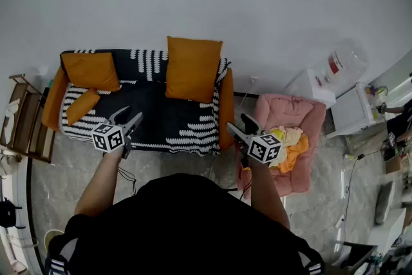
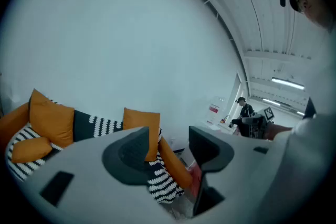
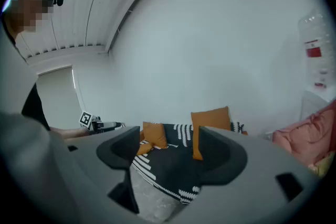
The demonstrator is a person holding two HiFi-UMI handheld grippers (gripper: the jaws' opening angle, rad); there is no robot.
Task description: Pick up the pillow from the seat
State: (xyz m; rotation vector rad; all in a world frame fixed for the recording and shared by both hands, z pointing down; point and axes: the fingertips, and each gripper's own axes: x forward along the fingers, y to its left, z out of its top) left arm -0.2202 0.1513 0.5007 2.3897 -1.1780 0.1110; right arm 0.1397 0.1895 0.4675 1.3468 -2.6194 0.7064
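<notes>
While a person in a dark top stands facing a black-and-white striped sofa (image 1: 161, 114) with orange arms, the left tool (image 1: 127, 116) shows over the front edge of the seat, toward its left end. Its jaws stand only narrowly apart, with nothing between them. The right tool (image 1: 239, 125) is held out by the sofa's right arm, between the sofa and a pink armchair (image 1: 304, 114) heaped with yellow and orange clothes (image 1: 291, 142). Its jaws stand wider apart and are likewise empty. Neither tool touches a cushion. A small orange pillow (image 1: 82, 106) lies flat at the left end of the seat, just beside the left arm and near the left tool. A second orange pillow (image 1: 90, 71) leans in the back left corner, just above the small one. A large orange pillow (image 1: 193, 69) stands upright against the backrest toward the right end, well apart from the other two. The right gripper view looks between its jaws along the dark seat to all three pillows. A wooden rack (image 1: 29, 120) stands off the sofa's left end, and a white water dispenser (image 1: 317, 85) stands behind the armchair.
</notes>
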